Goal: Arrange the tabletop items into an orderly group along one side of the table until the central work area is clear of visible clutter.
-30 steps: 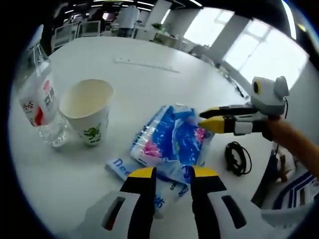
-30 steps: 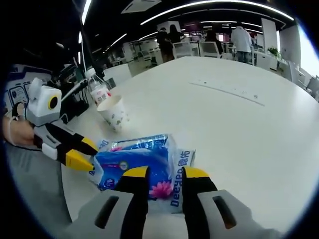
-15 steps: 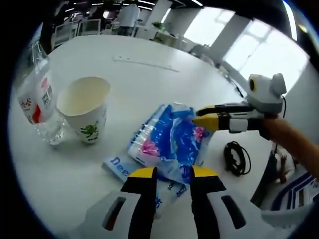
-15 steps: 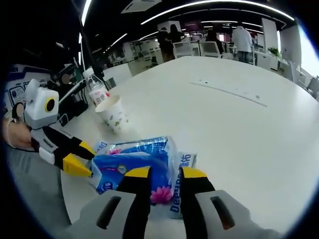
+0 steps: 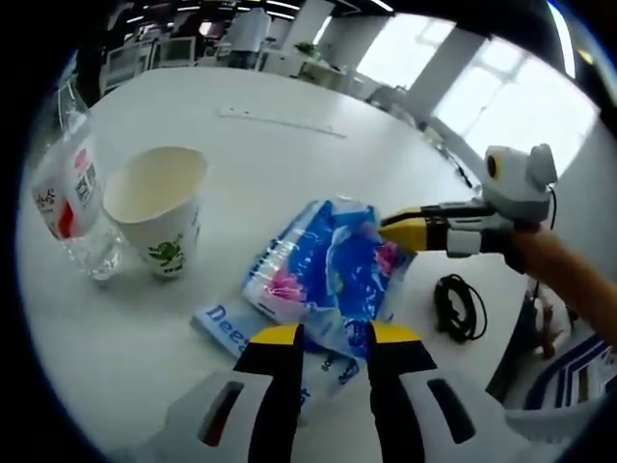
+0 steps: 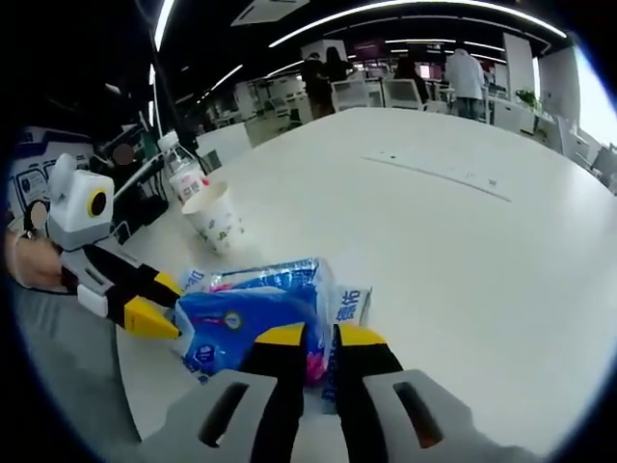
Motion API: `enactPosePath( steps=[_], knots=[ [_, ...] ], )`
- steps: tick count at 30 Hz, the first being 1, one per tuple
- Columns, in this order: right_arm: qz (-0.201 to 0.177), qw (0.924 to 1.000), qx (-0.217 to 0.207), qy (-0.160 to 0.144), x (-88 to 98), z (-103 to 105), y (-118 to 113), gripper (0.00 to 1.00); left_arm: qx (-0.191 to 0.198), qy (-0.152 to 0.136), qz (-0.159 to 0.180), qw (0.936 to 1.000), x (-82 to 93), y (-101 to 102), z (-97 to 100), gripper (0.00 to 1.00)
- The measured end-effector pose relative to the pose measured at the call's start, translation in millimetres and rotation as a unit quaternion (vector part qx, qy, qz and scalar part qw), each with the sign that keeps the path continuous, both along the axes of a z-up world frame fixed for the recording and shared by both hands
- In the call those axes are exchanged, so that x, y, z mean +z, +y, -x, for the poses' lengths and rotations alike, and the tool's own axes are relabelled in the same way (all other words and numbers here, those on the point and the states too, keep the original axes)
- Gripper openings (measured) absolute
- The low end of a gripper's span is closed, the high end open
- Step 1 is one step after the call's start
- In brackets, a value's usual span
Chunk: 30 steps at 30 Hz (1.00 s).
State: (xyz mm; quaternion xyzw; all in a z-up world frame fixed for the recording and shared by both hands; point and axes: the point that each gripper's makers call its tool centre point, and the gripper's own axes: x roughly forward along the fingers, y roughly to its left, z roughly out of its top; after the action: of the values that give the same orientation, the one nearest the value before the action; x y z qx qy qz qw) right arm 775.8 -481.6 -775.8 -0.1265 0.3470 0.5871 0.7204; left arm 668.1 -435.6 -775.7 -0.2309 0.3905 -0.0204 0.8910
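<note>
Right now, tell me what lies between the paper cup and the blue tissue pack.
Bare white table lies between the paper cup and the blue tissue pack; the left gripper view shows it.

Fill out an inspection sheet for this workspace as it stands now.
Surface: white table, wide bare stretch.
Job's things: blue tissue packs bunched near the edge; paper cup upright beside the water bottle.
Clutter: nothing seen beyond those.
Grippers: right gripper jaws nearly shut on the tissue packs' wrapper; left gripper jaws apart, over the packs' near end.
Cables: black coiled cable at the table edge.
Surroundings: open office, chairs, people standing far off.
</note>
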Motion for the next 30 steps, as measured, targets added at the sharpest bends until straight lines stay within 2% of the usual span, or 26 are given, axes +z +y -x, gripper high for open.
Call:
enactPosePath(
  steps=[30],
  knots=[
    [-0.005,0.9997,-0.017,0.016,-3.4,10.2,-11.3,0.01,0.015,0.002,-0.015,0.9998,-0.3,9.1,10.1,0.14]
  ],
)
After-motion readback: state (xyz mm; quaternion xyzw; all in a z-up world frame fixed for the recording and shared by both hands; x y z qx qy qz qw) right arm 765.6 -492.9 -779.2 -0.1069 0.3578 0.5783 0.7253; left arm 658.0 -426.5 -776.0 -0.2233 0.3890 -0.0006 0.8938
